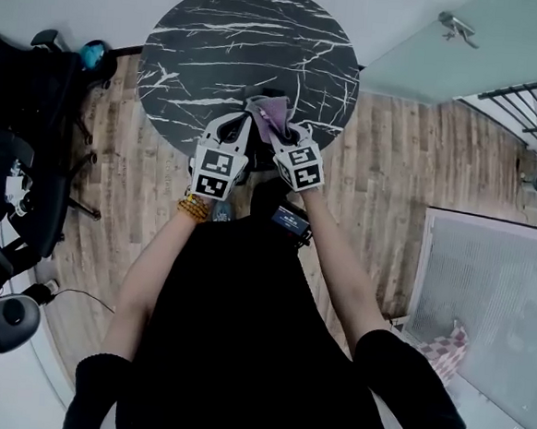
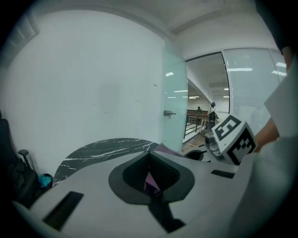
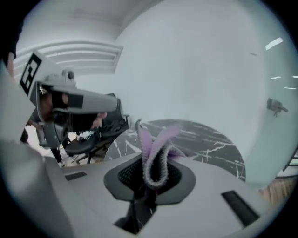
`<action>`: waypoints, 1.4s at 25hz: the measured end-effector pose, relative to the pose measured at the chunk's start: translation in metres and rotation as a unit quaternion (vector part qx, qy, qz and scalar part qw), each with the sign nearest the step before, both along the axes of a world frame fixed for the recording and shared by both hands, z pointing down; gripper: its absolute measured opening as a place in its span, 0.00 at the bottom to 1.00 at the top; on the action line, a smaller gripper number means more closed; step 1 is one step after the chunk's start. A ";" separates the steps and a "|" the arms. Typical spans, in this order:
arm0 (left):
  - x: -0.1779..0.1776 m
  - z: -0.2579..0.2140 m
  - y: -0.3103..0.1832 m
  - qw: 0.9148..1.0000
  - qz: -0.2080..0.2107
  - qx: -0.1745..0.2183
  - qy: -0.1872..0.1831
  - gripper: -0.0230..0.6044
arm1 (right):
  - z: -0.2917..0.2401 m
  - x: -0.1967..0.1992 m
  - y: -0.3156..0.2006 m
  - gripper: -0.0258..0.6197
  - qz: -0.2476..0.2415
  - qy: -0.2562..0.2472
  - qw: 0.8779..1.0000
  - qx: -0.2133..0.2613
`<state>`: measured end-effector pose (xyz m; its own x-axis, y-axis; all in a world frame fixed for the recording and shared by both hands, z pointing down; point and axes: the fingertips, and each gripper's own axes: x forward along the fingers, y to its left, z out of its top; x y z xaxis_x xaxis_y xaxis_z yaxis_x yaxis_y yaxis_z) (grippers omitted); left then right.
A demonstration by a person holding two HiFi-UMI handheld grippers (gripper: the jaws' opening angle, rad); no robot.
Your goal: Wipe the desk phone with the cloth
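The right gripper (image 3: 150, 176) is clamping a grey-and-purple cloth (image 3: 156, 153), which is standing up folded out of its closed fingers at frame centre. The left gripper (image 2: 150, 163) is also pinching shut, with a sliver of the same purple cloth showing in its notch. In the head view both are hovering over the lower edge of the round black marble tabletop (image 1: 236, 40), upper centre. No desk phone is showing in any view. Judgement: the wiping is not under way. The phone needs locating first, and a wide flat fold should be presented to it.
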<state>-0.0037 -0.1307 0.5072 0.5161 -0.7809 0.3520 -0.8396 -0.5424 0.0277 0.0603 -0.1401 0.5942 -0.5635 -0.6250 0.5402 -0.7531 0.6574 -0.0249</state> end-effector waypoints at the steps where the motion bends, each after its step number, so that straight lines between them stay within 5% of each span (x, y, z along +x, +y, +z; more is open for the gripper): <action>1: -0.003 -0.008 0.000 1.000 -0.007 0.014 0.005 0.06 | -0.021 0.002 -0.004 0.13 0.018 -0.016 0.999 0.031; 7: -0.015 -0.060 0.011 0.995 -0.033 0.092 0.025 0.06 | -0.128 0.008 0.004 0.13 0.094 -0.072 0.976 0.184; 12: -0.018 -0.091 0.027 0.989 -0.026 0.138 0.034 0.06 | -0.161 0.003 0.027 0.13 0.141 -0.084 0.956 0.241; 22: -0.030 -0.087 0.051 0.990 -0.013 0.140 0.027 0.06 | -0.176 -0.005 0.055 0.12 0.164 -0.097 0.946 0.262; 35: -0.053 -0.079 0.075 0.991 -0.022 0.130 0.029 0.06 | -0.173 -0.009 0.078 0.12 0.167 -0.101 0.949 0.249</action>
<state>-0.0569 -0.0558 0.4278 0.4932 -0.8634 0.1064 -0.8635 -0.5007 -0.0603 0.0510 -0.0619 0.4213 -0.3501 -0.9361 0.0326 -0.9343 0.3515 0.0599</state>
